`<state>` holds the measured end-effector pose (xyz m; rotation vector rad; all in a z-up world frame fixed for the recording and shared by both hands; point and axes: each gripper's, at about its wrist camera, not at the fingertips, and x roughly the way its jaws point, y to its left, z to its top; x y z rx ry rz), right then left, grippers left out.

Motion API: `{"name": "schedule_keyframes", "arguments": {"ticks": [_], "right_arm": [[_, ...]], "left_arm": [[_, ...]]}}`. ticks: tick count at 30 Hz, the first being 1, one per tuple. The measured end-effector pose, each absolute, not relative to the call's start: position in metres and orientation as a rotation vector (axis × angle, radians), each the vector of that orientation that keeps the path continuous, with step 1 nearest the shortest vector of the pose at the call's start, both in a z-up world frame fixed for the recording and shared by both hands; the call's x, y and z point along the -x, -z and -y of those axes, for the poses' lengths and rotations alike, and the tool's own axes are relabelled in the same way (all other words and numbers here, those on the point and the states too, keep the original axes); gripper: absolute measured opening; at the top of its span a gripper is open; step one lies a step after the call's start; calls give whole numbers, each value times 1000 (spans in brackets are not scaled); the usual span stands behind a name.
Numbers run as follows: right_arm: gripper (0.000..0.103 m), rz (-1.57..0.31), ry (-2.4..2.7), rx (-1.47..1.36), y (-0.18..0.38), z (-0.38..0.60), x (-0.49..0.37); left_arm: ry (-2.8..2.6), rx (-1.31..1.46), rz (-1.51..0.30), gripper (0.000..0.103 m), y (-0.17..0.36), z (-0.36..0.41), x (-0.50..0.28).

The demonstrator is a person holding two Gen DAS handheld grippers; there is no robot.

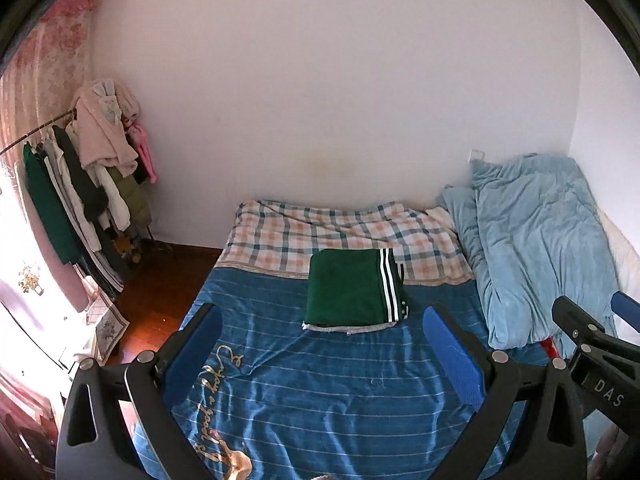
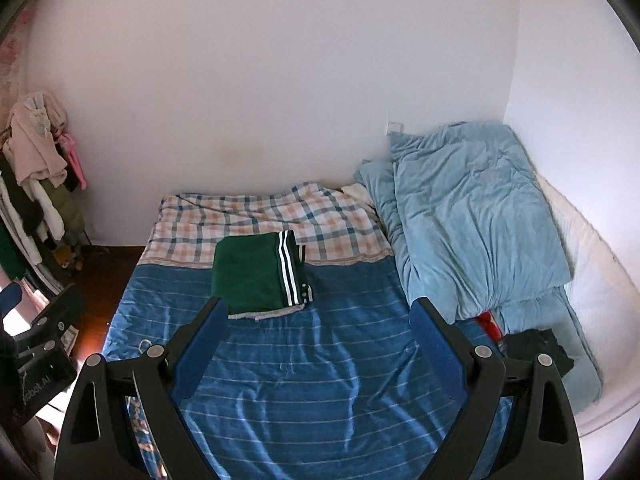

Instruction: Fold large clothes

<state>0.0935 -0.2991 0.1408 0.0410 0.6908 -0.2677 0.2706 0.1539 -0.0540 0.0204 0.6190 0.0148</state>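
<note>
While a blue quilt (image 2: 472,216) crowds the bed's right side, we note the folded green garment (image 1: 352,288) lying flat mid-bed across the plaid-blue seam. Striped sheet (image 2: 320,360) before it lies open. Left gripper (image 1: 320,356) and right gripper (image 2: 320,344) hover above, both spread apart, holding nothing.

Plain white walls (image 2: 280,60) meet at the far right corner, with a faint yellowish stain low on the far wall. Dark wooden floor (image 1: 156,280) lies left of the bed (image 2: 300,380). A loaded clothes rack (image 1: 80,184) stands far left beside bright window light and a pink floral curtain (image 1: 52,48).
</note>
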Motion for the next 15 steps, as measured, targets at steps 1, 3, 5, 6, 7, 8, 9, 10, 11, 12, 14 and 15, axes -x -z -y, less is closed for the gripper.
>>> {"name": "schedule_keyframes", "arguments": {"ticks": [1, 3, 5, 6, 7, 8, 9, 10, 11, 12, 14, 15], "right_arm": [[94, -682, 269, -38, -143, 299, -91], [94, -675, 274, -35, -145, 300, -87], [94, -674, 271, -29, -146, 300, -85], [94, -673, 274, -25, -147, 300, -85], [95, -669, 279, -15, -148, 299, -84], [96, -667, 276, -15, -149, 299, -83], [97, -665, 275, -16, -151, 298, -80], [97, -663, 272, -18, -151, 299, -80], [97, -661, 271, -19, -152, 299, -79], [97, -660, 271, -19, -152, 298, -78], [97, -662, 272, -20, -151, 298, -77], [97, -662, 275, -21, -151, 298, -76]], "left_arm": [[-18, -16, -617, 102, 54, -154, -269], [-16, -12, -616, 102, 54, -154, -263], [-23, -13, -617, 102, 54, -154, -260], [-20, -11, -617, 102, 55, -154, -259], [-22, -12, -616, 102, 54, -153, -256], [-27, -12, -613, 102, 54, -153, -255], [-26, -8, -610, 102, 53, -154, -253], [-27, -9, -607, 102, 52, -154, -251], [-32, -10, -605, 102, 52, -154, -250], [-34, -11, -603, 102, 51, -154, -249], [-42, -17, -599, 102, 51, -154, -247], [-42, -18, -598, 102, 51, -154, -246]]}}
